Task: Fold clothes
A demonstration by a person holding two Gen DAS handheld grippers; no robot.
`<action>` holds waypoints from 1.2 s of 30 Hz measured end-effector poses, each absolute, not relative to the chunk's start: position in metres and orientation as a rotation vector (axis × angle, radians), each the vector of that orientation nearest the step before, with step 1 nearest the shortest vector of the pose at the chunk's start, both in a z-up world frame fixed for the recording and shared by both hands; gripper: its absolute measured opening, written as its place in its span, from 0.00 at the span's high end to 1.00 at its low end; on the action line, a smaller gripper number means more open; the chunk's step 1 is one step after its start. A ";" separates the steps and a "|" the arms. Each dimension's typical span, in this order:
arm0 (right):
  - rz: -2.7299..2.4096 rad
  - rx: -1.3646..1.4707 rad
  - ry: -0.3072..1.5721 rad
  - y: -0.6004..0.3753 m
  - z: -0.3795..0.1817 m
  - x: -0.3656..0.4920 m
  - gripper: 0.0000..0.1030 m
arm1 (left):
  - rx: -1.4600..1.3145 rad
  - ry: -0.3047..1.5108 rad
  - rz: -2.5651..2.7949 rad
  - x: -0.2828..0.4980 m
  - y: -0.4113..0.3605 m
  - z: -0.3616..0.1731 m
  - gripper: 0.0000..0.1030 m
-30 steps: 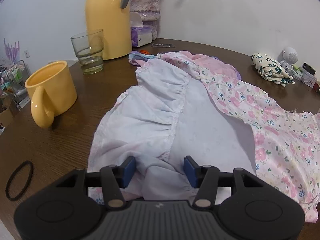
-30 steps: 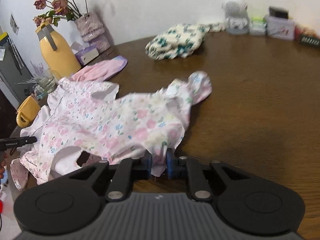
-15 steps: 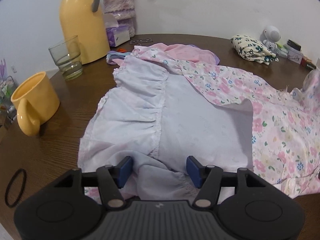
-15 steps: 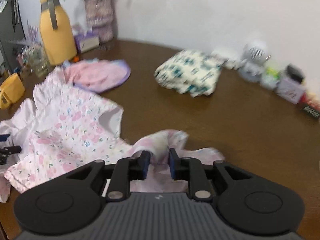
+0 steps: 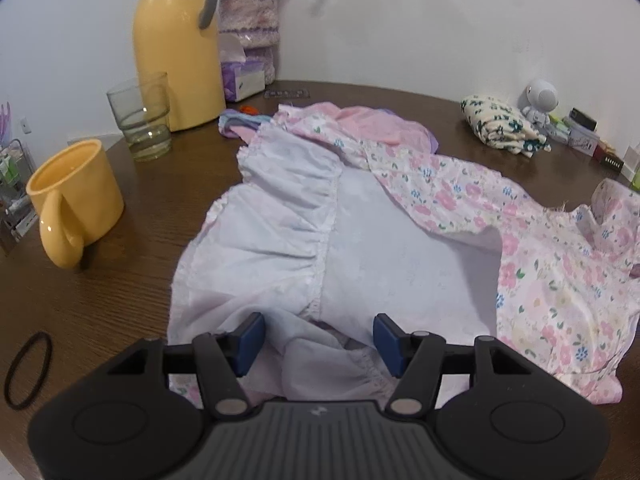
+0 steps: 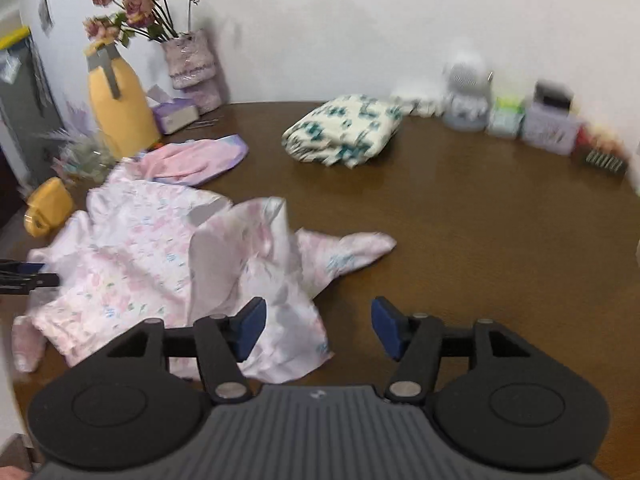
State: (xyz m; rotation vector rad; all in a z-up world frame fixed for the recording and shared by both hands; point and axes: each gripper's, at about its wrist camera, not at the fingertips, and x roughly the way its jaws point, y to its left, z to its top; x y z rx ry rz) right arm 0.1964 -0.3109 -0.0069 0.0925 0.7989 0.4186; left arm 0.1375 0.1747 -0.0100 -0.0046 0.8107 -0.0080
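Observation:
A pink floral garment (image 5: 540,264) with a white lining (image 5: 304,240) lies spread on the round brown table (image 6: 480,220). It also shows in the right wrist view (image 6: 160,256), crumpled at its right end. My left gripper (image 5: 318,338) is open, its blue pads either side of a bunched white edge of the garment. My right gripper (image 6: 318,326) is open and empty, just above the garment's near right corner. The left gripper's fingers (image 6: 24,276) show at the left edge of the right wrist view.
A yellow mug (image 5: 72,196), a glass (image 5: 142,120), a yellow thermos (image 5: 178,52), a tissue box (image 5: 242,78) and a vase (image 6: 192,68) stand at the left. A pink garment (image 6: 196,160) and a folded green-print cloth (image 6: 344,130) lie behind. Small items (image 6: 540,120) line the back right. A black hair band (image 5: 28,370) lies near left.
My right gripper has opened and let go of the floral garment, which dropped crumpled on the table. The left gripper stayed open at the white edge.

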 end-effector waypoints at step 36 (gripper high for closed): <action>0.324 0.131 0.748 -0.330 0.055 0.148 0.51 | 0.026 0.806 -0.241 0.108 0.142 -0.002 0.44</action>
